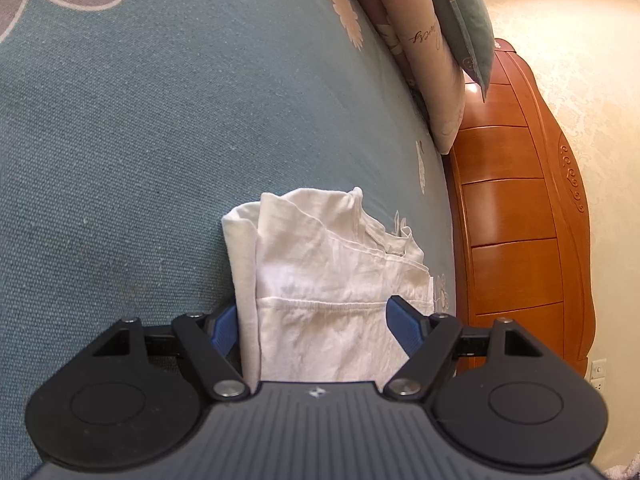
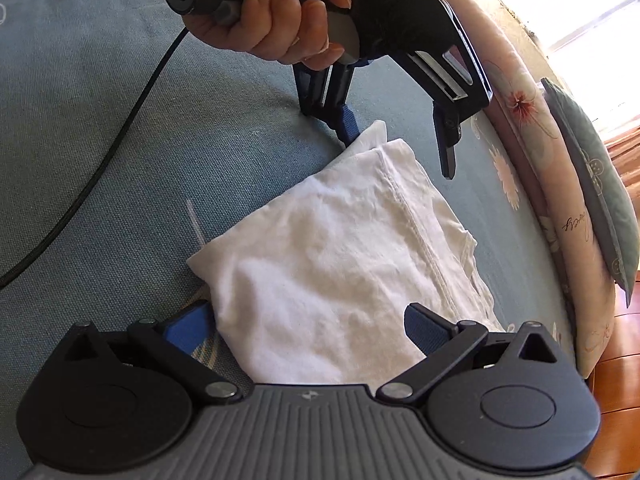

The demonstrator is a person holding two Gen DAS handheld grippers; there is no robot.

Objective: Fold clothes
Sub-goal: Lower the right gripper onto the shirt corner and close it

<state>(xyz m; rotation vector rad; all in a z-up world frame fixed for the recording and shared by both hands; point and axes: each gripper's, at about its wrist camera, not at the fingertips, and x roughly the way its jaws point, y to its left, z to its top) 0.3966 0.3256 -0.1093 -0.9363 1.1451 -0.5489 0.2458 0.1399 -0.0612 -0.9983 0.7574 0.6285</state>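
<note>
White garment [image 2: 340, 264] lies folded into a compact bundle on the blue bedsheet [image 1: 120, 160]. Both grippers spread wide, straddling opposite ends w/o pinching: right gripper [image 2: 310, 326] at 6 o'clock, left gripper [image 2: 396, 148] at 12, probably squaring the fold. 2 pillows [image 2: 568, 200] at 3.

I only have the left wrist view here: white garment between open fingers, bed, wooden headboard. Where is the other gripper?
Observer: The right gripper is at the opposite end of the folded white garment, jaws open, fabric between them.
Operator: Anything else lying on the bed?
Observer: A black cable runs across the blue bedspread, apart from the garment.
Operator: How is my gripper seen from there?
Observer: The left gripper is open, straddling the garment's far corner, one finger touching the fabric.
</note>
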